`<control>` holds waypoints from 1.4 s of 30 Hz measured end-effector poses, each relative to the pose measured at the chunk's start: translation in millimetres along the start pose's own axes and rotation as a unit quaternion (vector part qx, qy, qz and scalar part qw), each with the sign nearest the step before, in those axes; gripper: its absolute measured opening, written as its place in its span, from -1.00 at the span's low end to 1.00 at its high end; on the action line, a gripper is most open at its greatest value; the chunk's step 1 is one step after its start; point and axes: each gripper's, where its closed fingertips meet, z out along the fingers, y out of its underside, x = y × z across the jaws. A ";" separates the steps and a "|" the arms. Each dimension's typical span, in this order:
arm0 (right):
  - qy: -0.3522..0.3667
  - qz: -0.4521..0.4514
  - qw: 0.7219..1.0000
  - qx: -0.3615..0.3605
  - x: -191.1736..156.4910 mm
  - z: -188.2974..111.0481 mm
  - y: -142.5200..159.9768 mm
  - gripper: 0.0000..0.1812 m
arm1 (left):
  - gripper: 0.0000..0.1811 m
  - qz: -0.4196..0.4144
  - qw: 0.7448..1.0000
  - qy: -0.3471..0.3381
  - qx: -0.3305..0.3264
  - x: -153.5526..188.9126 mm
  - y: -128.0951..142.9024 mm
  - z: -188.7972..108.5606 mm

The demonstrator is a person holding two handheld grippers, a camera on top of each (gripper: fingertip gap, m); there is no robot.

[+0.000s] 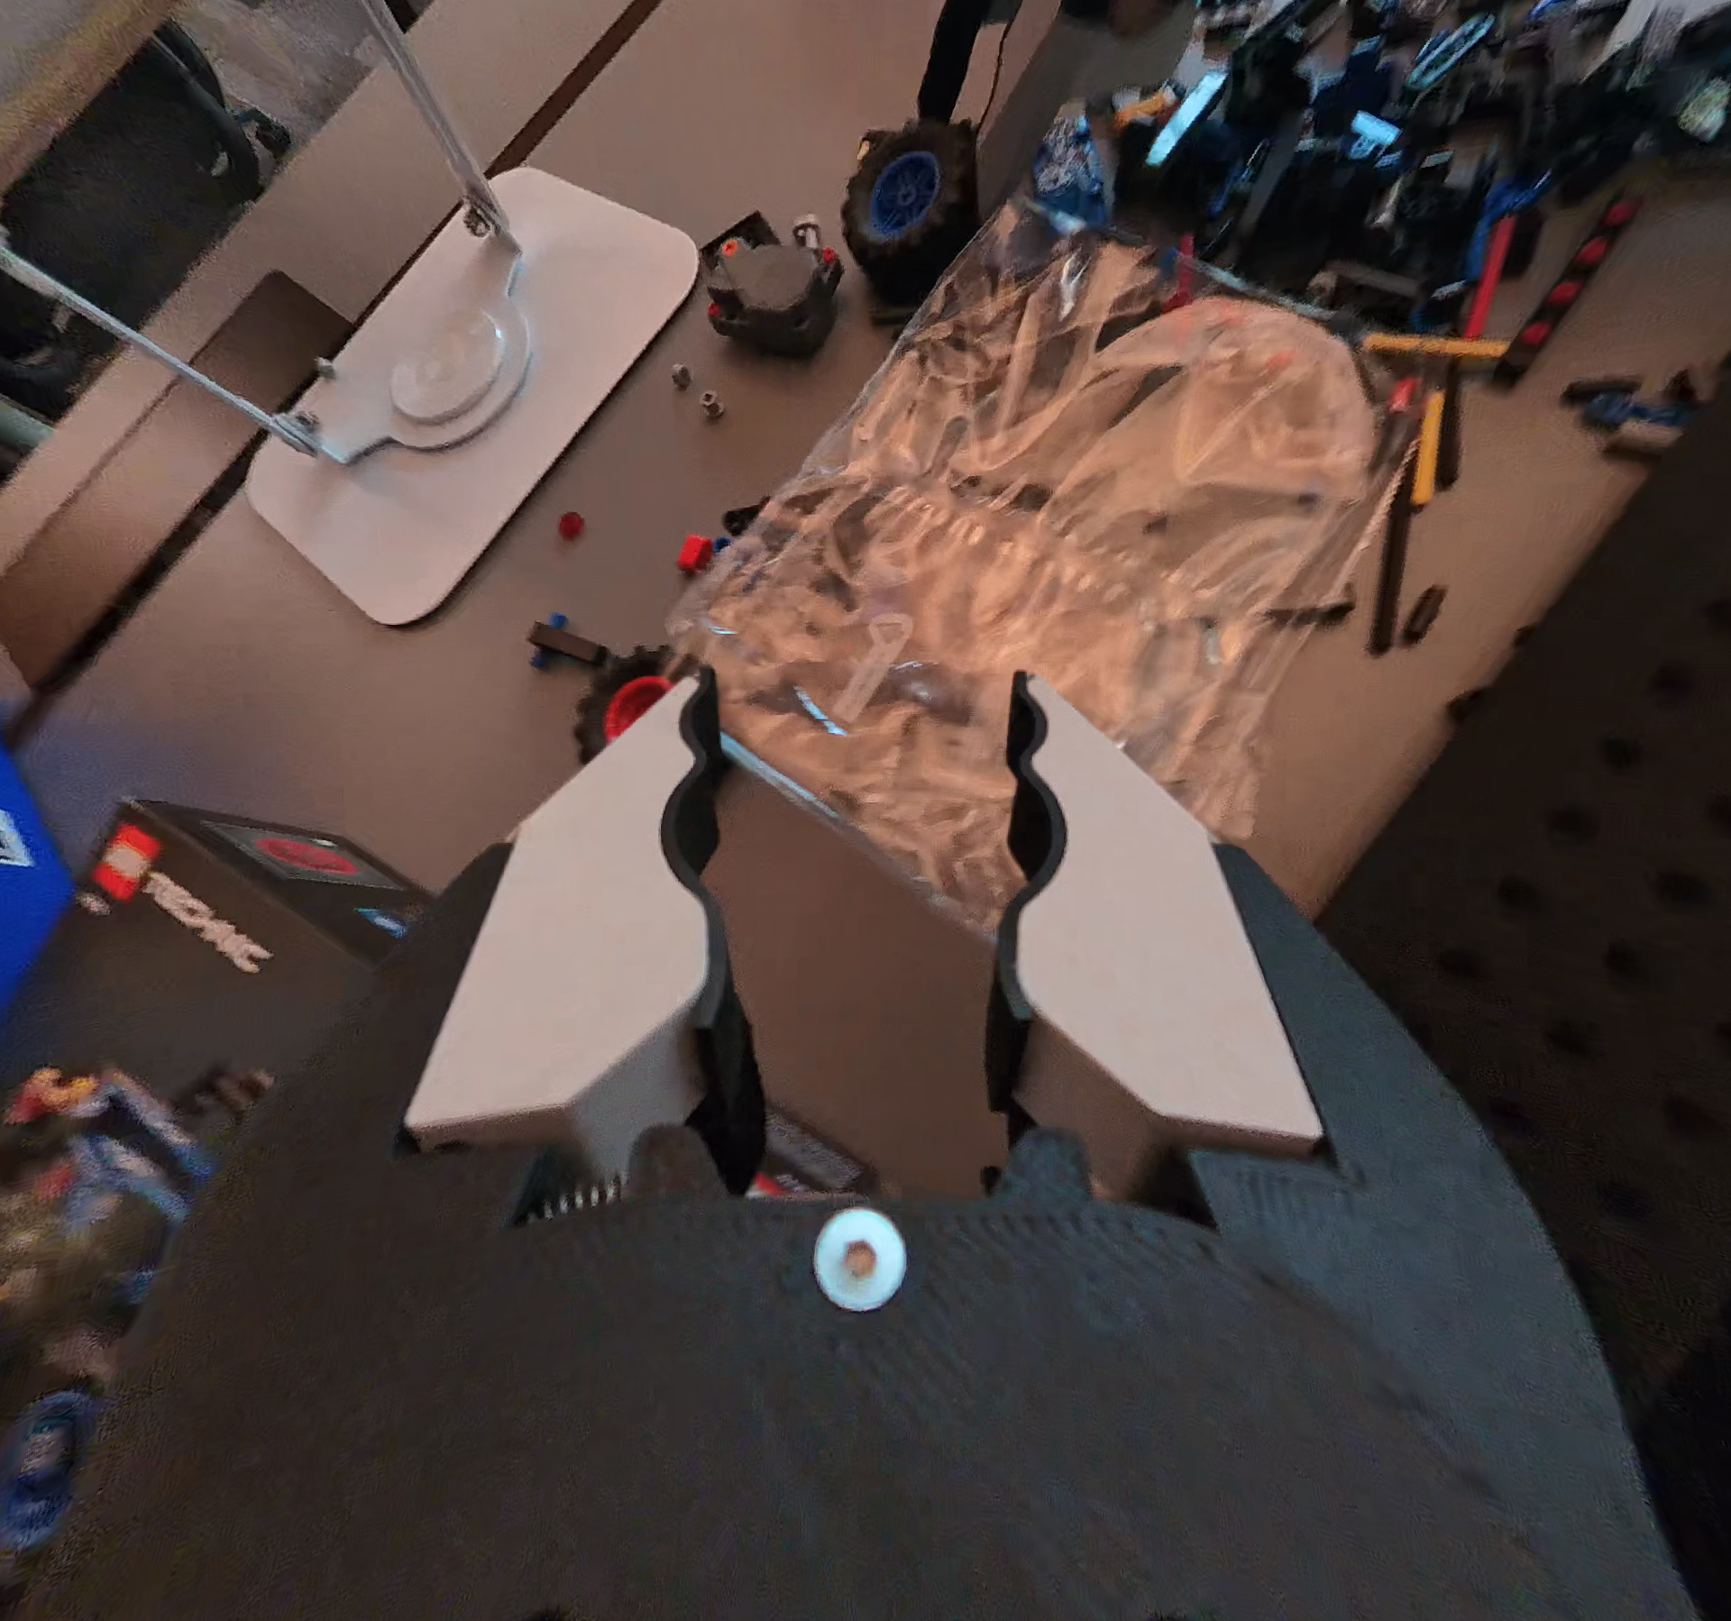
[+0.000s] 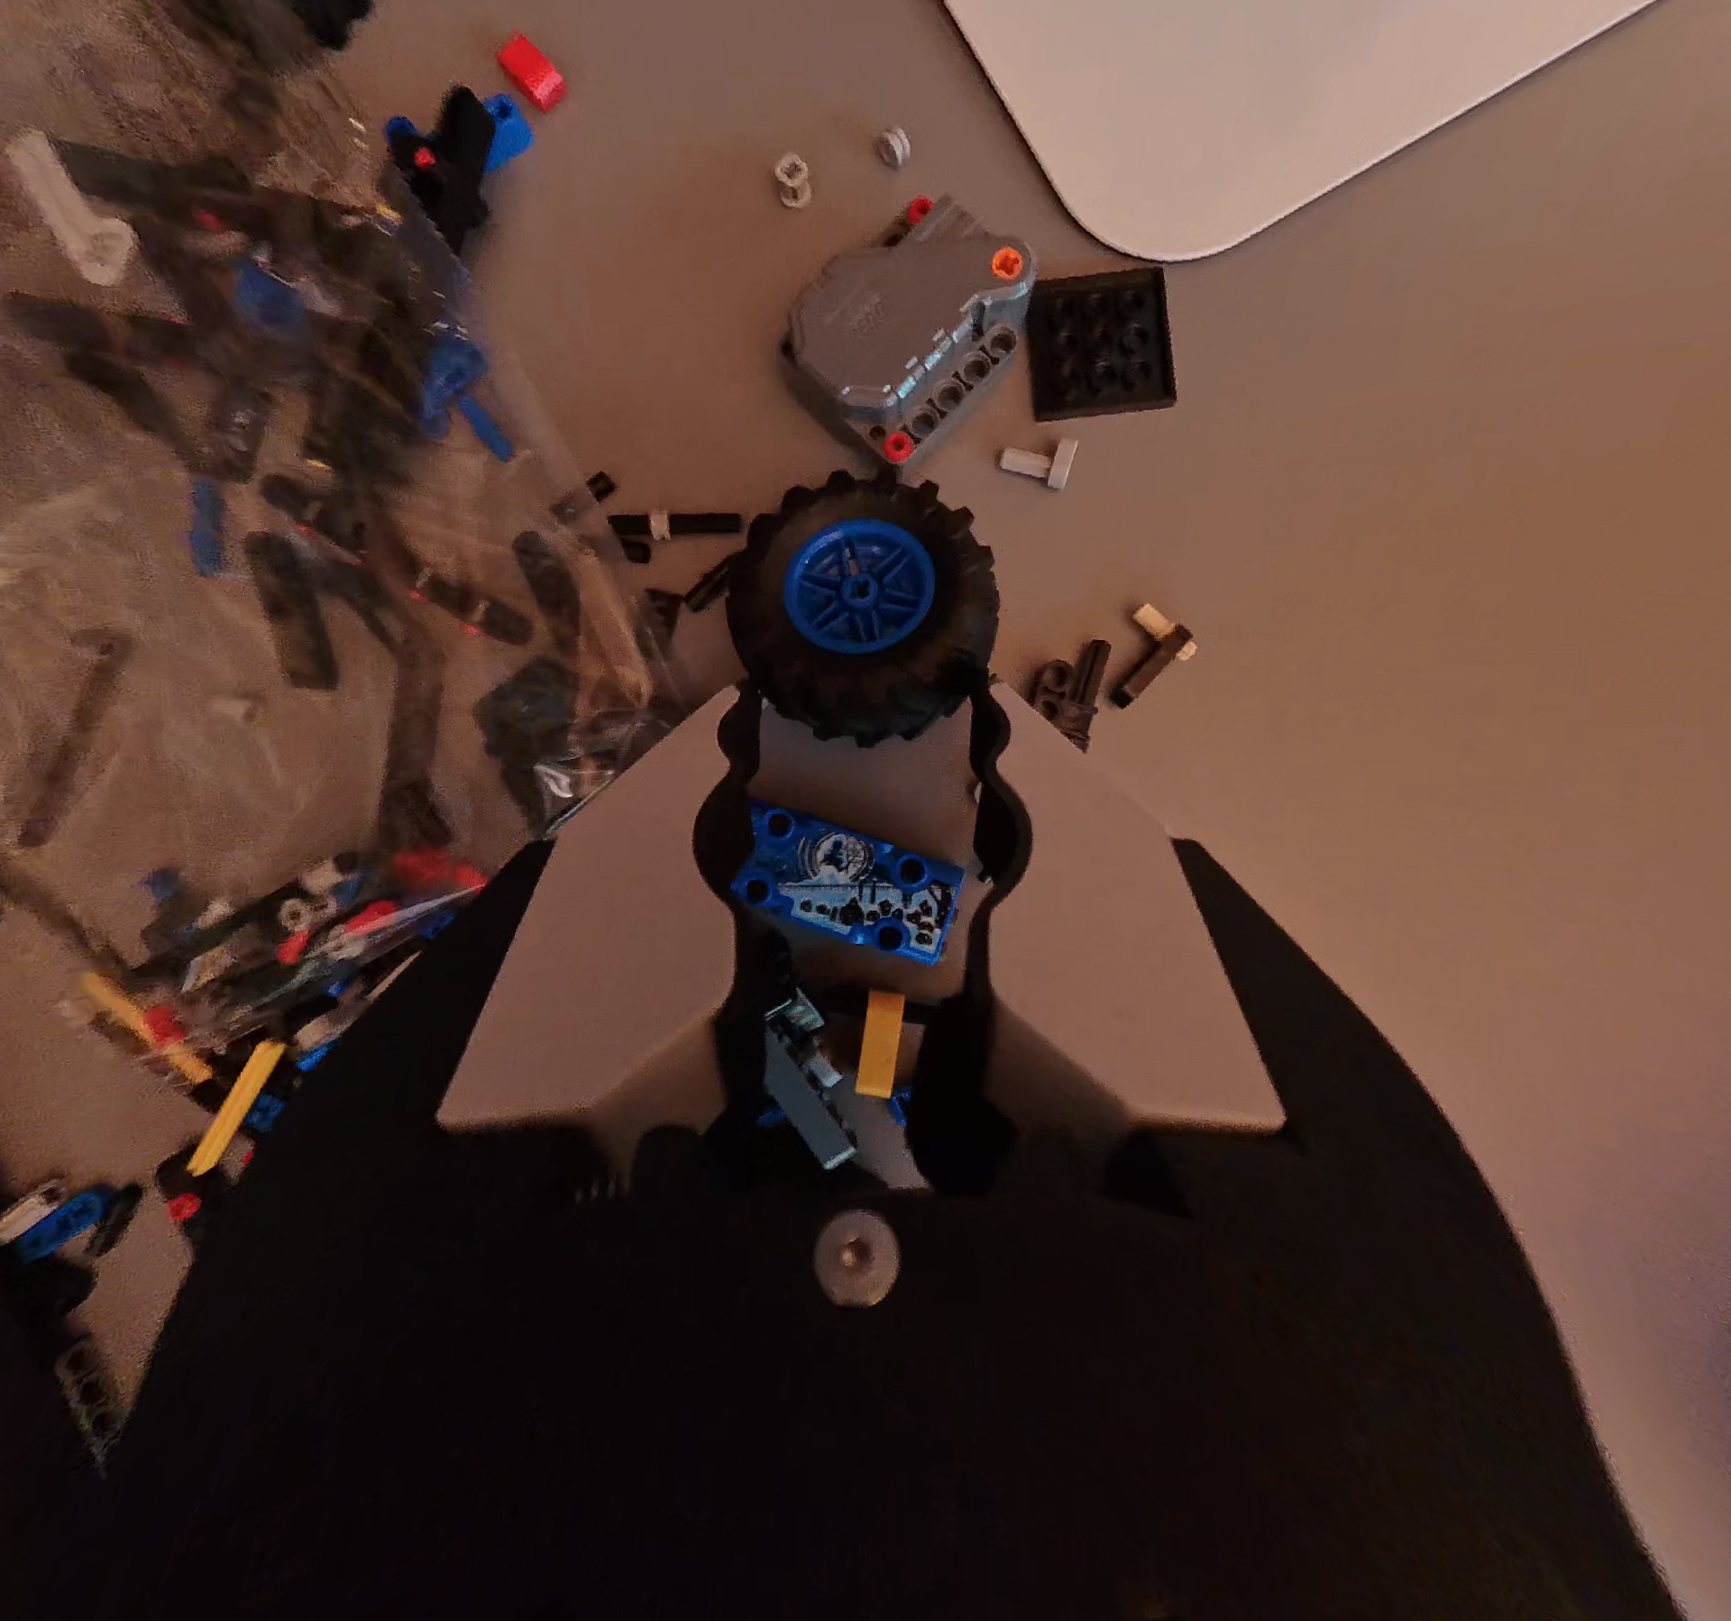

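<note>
— Both claws?
— Left gripper (image 1: 860,705) spread, empty, above the plastic bag (image 1: 1030,527). Right gripper (image 2: 866,714) spread, just before the blue-rimmed wheel (image 2: 860,602).
— Advice?
— Centre both fingers around the tyre.

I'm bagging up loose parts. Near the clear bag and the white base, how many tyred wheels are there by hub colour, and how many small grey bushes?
Blue-hub wheel: 1
Red-hub wheel: 1
Small grey bushes: 2
Total: 4

Warm dim light falls on a brown table (image 1: 806,68) above dotted dark carpet (image 1: 1592,827).
</note>
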 end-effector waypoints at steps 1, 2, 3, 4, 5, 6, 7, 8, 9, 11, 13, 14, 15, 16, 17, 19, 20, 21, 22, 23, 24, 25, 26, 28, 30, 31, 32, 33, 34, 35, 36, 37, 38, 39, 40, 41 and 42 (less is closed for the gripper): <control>-0.008 0.002 1.000 0.010 -0.9 -4.1 -3.1 -0.53 | -0.34 0.020 1.000 0.003 -0.013 -5.2 -0.1 0.2; -0.013 0.006 1.000 0.025 0.3 -10.1 -7.4 -0.55 | -0.33 0.045 0.999 0.007 -0.019 -9.9 -1.3 1.1; -0.018 0.012 0.999 0.039 3.1 -16.9 -11.7 -0.57 | -0.35 0.072 0.997 0.012 -0.026 -14.3 -1.7 3.0; -0.021 0.019 0.998 0.050 7.7 -23.8 -14.3 -0.57 | -0.35 0.118 0.992 0.029 -0.042 -13.8 1.7 5.1; -0.018 0.025 0.998 0.056 14.4 -30.0 -15.3 -0.58 | -0.30 0.171 0.983 0.034 -0.062 -16.1 6.7 7.5; -0.013 0.030 0.998 0.059 22.6 -35.6 -14.5 -0.58 | -0.27 0.212 0.973 0.025 -0.089 -24.4 13.2 10.9; -0.009 0.036 0.997 0.060 30.9 -40.8 -12.9 -0.58 | -0.23 0.252 0.960 0.031 -0.114 -28.9 20.8 14.6; -0.005 0.042 0.997 0.067 39.0 -47.2 -12.2 -0.59 | -0.22 0.291 0.949 0.048 -0.114 -27.9 23.5 18.5; -0.002 0.050 0.996 0.078 47.2 -54.8 -12.3 -0.59 | -0.24 0.320 0.940 0.052 -0.106 -29.8 23.3 23.5; 0.017 0.073 0.993 0.094 68.4 -69.3 -7.0 -0.59 | -0.14 0.379 0.914 0.055 -0.130 -36.8 35.6 33.2; 0.042 0.105 0.989 0.095 91.9 -80.5 8.3 -0.59 | -0.09 0.436 0.889 0.050 -0.129 -38.3 38.7 40.6; 0.052 0.121 0.987 0.092 101.6 -84.5 18.6 -0.59 | -0.09 0.450 0.882 0.063 -0.129 -32.4 41.0 44.0; 0.064 0.133 0.986 0.083 110.1 -87.6 30.8 -0.59 | -0.11 0.469 0.872 0.064 -0.126 -28.6 41.1 48.1; 0.076 0.139 0.985 0.066 116.1 -89.9 44.6 -0.59 | -0.13 0.488 0.861 0.066 -0.125 -25.1 42.4 51.9; 0.085 0.142 0.985 0.046 119.9 -91.8 58.1 -0.59 | -0.17 0.498 0.855 0.071 -0.124 -21.7 44.4 55.4; 0.091 0.153 0.984 0.021 123.3 -95.4 79.2 -0.58 | -0.37 0.504 0.852 0.089 -0.110 -12.3 46.2 59.7; 0.087 0.161 0.983 0.022 122.5 -97.6 84.1 -0.59 | -0.48 0.502 0.853 0.100 -0.104 -7.1 47.9 61.1; 0.083 0.164 0.983 0.016 120.9 -100.7 89.5 -0.59 | -0.62 0.502 0.852 0.104 -0.104 -4.1 49.7 62.8; 0.083 0.162 0.983 0.006 119.0 -103.8 95.4 -0.59 | -0.73 0.507 0.850 0.105 -0.102 -1.4 50.5 64.2; 0.083 0.159 0.984 -0.004 116.9 -106.2 101.0 -0.59 | -0.83 0.511 0.847 0.112 -0.098 4.2 51.3 64.5; 0.084 0.158 0.984 -0.017 114.9 -108.1 108.0 -0.58 | -0.87 0.512 0.846 0.119 -0.091 11.2 50.4 64.4; 0.084 0.157 0.983 -0.033 112.5 -109.3 115.7 -0.59 | -0.91 0.513 0.845 0.125 -0.087 18.2 49.8 64.1; 0.082 0.154 0.983 -0.051 109.7 -109.6 123.9 -0.59 | -0.95 0.516 0.842 0.130 -0.087 24.2 50.2 63.3; 0.090 0.147 0.981 -0.085 106.3 -110.2 139.5 -0.60 | -1.00 0.521 0.839 0.132 -0.089 33.1 49.3 60.5; 0.119 0.132 0.979 -0.100 107.0 -114.7 147.1 -0.55 | -1.00 0.507 0.844 0.150 -0.091 46.8 49.9 54.7; 0.141 0.126 0.977 -0.095 108.5 -119.6 146.1 -0.50 | -1.00 0.493 0.851 0.154 -0.094 52.9 49.0 51.6; 0.152 0.115 0.978 -0.082 105.6 -124.2 140.9 -0.46 | -1.00 0.482 0.857 0.153 -0.097 56.9 47.6 48.5; 0.146 0.098 0.983 -0.061 96.2 -126.4 131.2 -0.46 | -1.00 0.472 0.862 0.156 -0.098 61.5 46.6 44.9; 0.128 0.084 0.988 -0.032 83.1 -126.3 118.2 -0.50 | -1.00 0.460 0.868 0.159 -0.096 66.2 45.2 41.2; 0.098 0.075 0.992 -0.006 67.4 -122.8 105.8 -0.55 | -1.00 0.448 0.876 0.155 -0.090 68.8 41.4 38.8; 0.066 0.066 0.996 0.007 51.8 -116.1 97.1 -0.54 | -1.00 0.434 0.883 0.158 -0.086 72.4 39.4 35.6; 0.048 0.060 0.997 0.008 42.6 -107.9 92.4 -0.54 | -1.00 0.420 0.889 0.160 -0.083 75.1 37.3 32.7; 0.046 0.059 0.997 0.002 40.3 -99.4 91.4 -0.56 | -1.00 0.411 0.895 0.152 -0.078 74.6 34.0 30.8; 0.050 0.061 0.997 -0.010 41.7 -91.1 93.7 -0.56 | -1.00 0.400 0.902 0.143 -0.074 72.5 30.4 28.8; 0.061 0.065 0.996 -0.022 46.0 -84.6 96.8 -0.57 | -1.00 0.386 0.910 0.136 -0.070 70.2 26.7 26.1; 0.070 0.071 0.995 -0.025 50.4 -79.6 98.2 -0.63 | -1.00 0.371 0.917 0.130 -0.069 67.1 23.5 23.2; 0.066 0.075 0.995 -0.023 50.7 -74.6 98.2 -0.73 | -1.00 0.360 0.923 0.122 -0.066 63.9 19.9 20.1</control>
